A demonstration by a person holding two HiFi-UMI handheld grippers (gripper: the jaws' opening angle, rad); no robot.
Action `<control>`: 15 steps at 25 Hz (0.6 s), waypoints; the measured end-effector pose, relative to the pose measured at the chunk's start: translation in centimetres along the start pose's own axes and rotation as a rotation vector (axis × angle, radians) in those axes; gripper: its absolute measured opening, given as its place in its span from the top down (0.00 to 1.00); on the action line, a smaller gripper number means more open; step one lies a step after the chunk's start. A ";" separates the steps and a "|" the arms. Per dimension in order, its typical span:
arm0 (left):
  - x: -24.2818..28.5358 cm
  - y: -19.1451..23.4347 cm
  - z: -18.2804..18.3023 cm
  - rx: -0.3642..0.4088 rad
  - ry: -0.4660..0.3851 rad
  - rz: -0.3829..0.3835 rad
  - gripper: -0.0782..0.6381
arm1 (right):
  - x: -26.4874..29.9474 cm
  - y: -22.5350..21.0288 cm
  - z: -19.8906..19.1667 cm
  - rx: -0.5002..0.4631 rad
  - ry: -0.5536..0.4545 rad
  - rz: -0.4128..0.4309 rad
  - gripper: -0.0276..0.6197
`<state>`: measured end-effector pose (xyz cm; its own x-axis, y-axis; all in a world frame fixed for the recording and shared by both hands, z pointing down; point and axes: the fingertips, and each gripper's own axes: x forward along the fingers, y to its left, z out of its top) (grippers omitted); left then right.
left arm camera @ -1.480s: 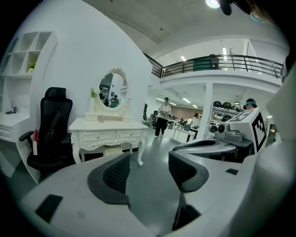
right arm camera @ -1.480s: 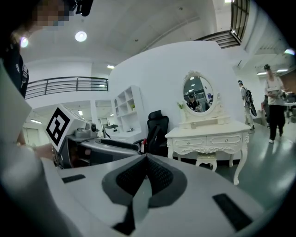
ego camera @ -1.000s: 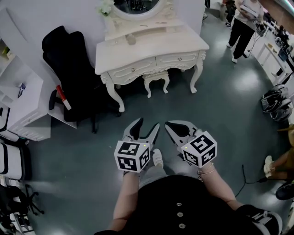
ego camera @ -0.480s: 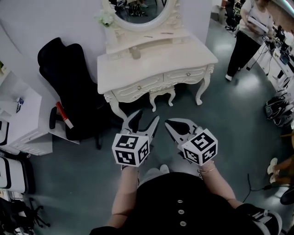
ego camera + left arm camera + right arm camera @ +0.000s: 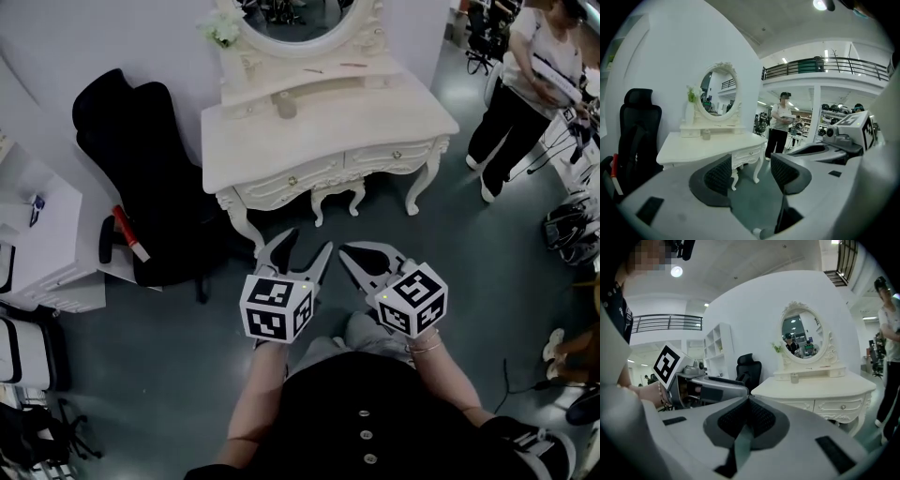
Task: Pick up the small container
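Both grippers have moved closer to the dressing table (image 5: pixel 375 112) over the last second, but nothing's grabbed yet. Left gripper (image 5: pixel 307 241) gapes empty, right gripper (image 5: pixel 343 249) is clenched on nothing. Small container (image 5: pixel 284 105) sits untouched at the table's far side, below the mirror (image 5: pixel 291 14).

Big open studio hall staged as a bedroom corner: white dressing table (image 5: pixel 328 131) with oval mirror (image 5: pixel 717 93) on bare grey floor (image 5: pixel 487 253), black office chair (image 5: pixel 141 178), white shelving (image 5: pixel 715 350), mezzanine railing (image 5: pixel 825 66) overhead.
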<state>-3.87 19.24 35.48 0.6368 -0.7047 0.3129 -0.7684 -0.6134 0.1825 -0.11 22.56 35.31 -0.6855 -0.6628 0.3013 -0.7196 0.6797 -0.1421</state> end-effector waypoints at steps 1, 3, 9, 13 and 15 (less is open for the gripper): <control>0.0 0.3 -0.2 -0.007 0.005 0.002 0.55 | 0.5 0.0 0.0 -0.004 0.010 0.011 0.96; 0.1 1.1 -0.5 -0.021 0.009 0.013 0.55 | 1.6 0.1 0.0 -0.013 0.023 0.034 0.96; 0.9 3.8 -0.2 -0.040 0.006 0.063 0.55 | 4.5 -0.8 0.4 -0.008 0.027 0.085 0.96; 2.6 5.7 0.0 -0.055 0.017 0.085 0.55 | 6.8 -2.4 0.9 -0.014 0.038 0.120 0.96; 3.8 6.9 0.2 -0.060 0.025 0.093 0.55 | 8.0 -3.5 1.2 -0.015 0.042 0.128 0.96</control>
<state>-6.70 12.25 37.79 0.5612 -0.7480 0.3542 -0.8271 -0.5227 0.2067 -3.18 14.52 37.12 -0.7661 -0.5571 0.3206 -0.6248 0.7626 -0.1677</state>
